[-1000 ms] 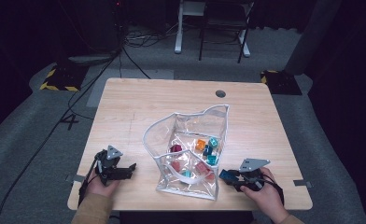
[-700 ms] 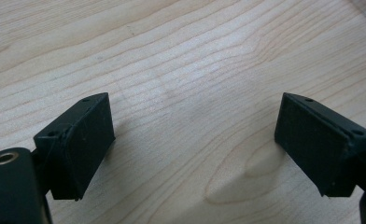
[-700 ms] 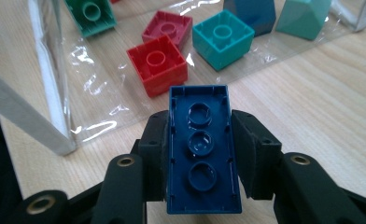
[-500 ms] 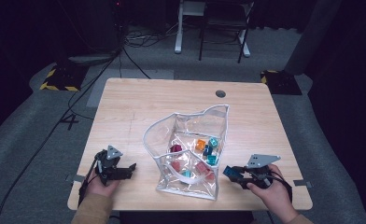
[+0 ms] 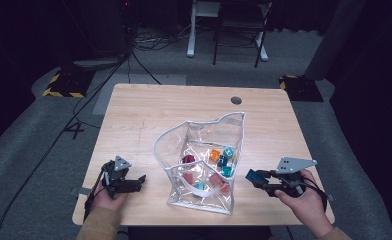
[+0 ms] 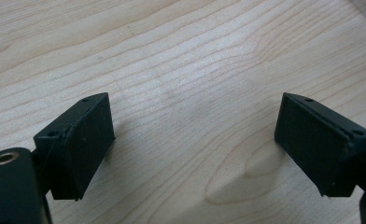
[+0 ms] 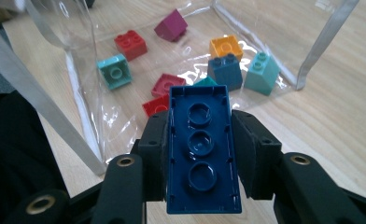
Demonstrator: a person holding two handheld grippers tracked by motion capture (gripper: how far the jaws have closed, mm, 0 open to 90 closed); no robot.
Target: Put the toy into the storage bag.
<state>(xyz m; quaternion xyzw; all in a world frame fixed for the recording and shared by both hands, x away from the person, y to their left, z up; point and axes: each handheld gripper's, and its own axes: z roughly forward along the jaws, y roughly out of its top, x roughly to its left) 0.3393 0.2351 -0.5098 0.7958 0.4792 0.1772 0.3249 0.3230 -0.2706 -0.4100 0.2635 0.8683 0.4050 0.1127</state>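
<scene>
Right tool (image 7: 200,140) pinches a dark blue plastic building brick (image 7: 200,149) at four o'clock of the clear plastic pouch (image 5: 204,145); left tool (image 6: 195,140) spread over table (image 5: 149,110); a low approach could snag the pouch's floppy rim.

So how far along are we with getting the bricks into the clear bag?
Done: about ten coloured bricks already lie inside the clear plastic bag. In hand: the right gripper clamps a dark blue brick, underside up, just outside the bag. The left gripper is open over bare tabletop. Left: drop this brick in; no loose bricks visible on the table.
</scene>
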